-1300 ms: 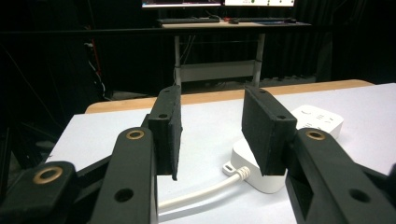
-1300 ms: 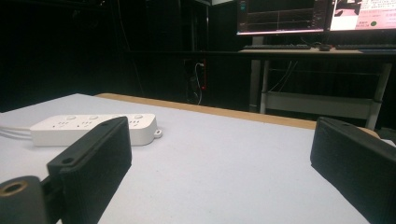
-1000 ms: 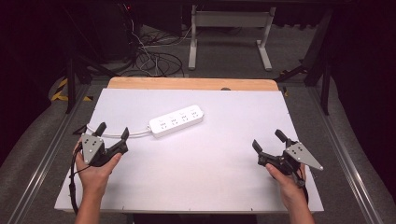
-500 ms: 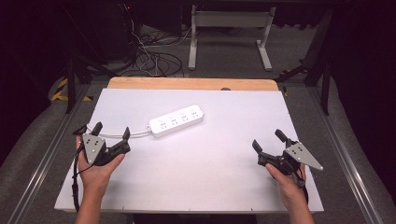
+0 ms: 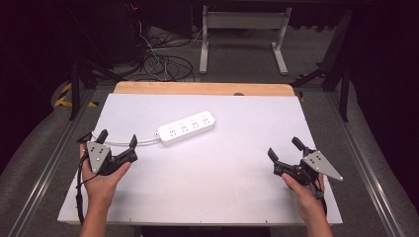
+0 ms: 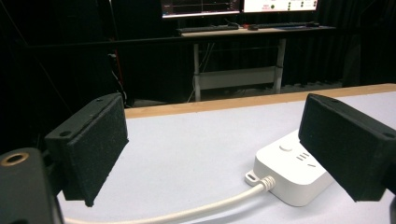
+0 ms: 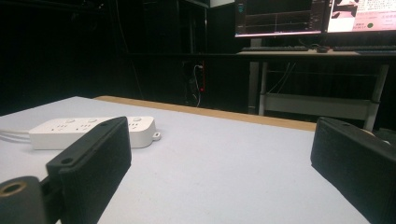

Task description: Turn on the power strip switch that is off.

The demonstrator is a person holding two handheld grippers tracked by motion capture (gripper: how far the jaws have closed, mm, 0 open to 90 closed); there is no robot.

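A white power strip (image 5: 187,128) lies slanted on the white table top (image 5: 222,163), left of centre; its white cable (image 5: 129,142) runs off to the left. My left gripper (image 5: 117,139) is open near the table's left edge, its jaws either side of the cable just short of the strip. In the left gripper view the strip (image 6: 289,173) and cable (image 6: 196,211) lie between the spread jaws of the left gripper (image 6: 224,158). My right gripper (image 5: 284,149) stands open at the right side with nothing between its jaws; the right gripper view shows the strip (image 7: 93,131) far off to the left.
A bare wooden strip (image 5: 202,88) runs along the table's far edge. Beyond it are a desk frame (image 5: 242,29) and tangled cables (image 5: 158,61) on the floor. Metal rails (image 5: 44,163) flank both sides of the table.
My left gripper has shifted slightly right and forward, toward the cable end of the power strip. The right gripper has stayed put.
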